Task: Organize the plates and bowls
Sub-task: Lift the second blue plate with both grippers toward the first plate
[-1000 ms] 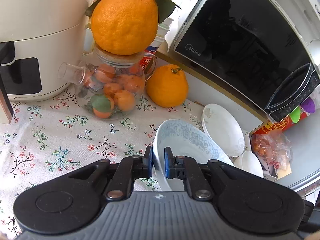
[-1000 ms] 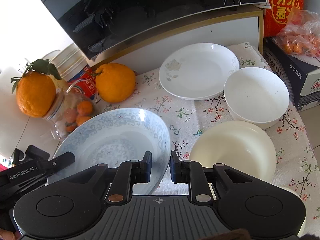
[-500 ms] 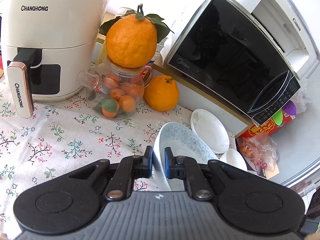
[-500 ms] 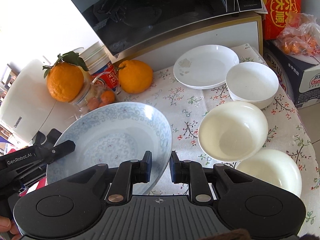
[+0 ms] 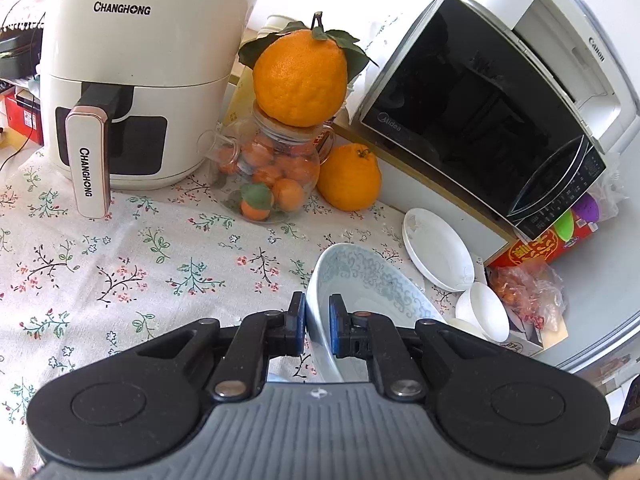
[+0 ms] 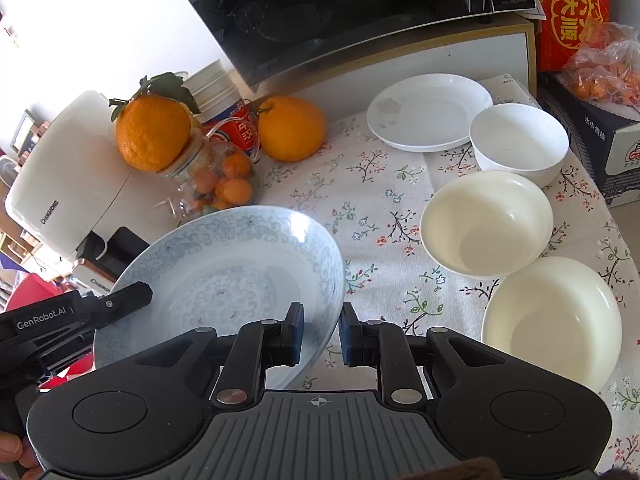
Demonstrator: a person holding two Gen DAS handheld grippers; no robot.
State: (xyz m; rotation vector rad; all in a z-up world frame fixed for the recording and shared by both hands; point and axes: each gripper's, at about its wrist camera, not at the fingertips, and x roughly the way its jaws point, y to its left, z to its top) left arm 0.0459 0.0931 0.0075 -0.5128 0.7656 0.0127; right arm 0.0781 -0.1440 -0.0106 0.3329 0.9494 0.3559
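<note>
Right wrist: patterned plate (image 6: 240, 276) farther back.

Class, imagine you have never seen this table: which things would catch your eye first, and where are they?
Probably the blue-patterned plate, held off the flowered cloth by both tongs, left and right, each clamped on its rim. Next, the big orange perched on a glass jar beside the white air fryer.

Glossy glazed blue-patterned plate (image 6: 224, 276); smooth white bowls (image 6: 486, 224); matt floral cloth on the table (image 5: 120, 264); clear glass jar (image 5: 276, 168); shiny black microwave door (image 5: 472, 108).
</note>
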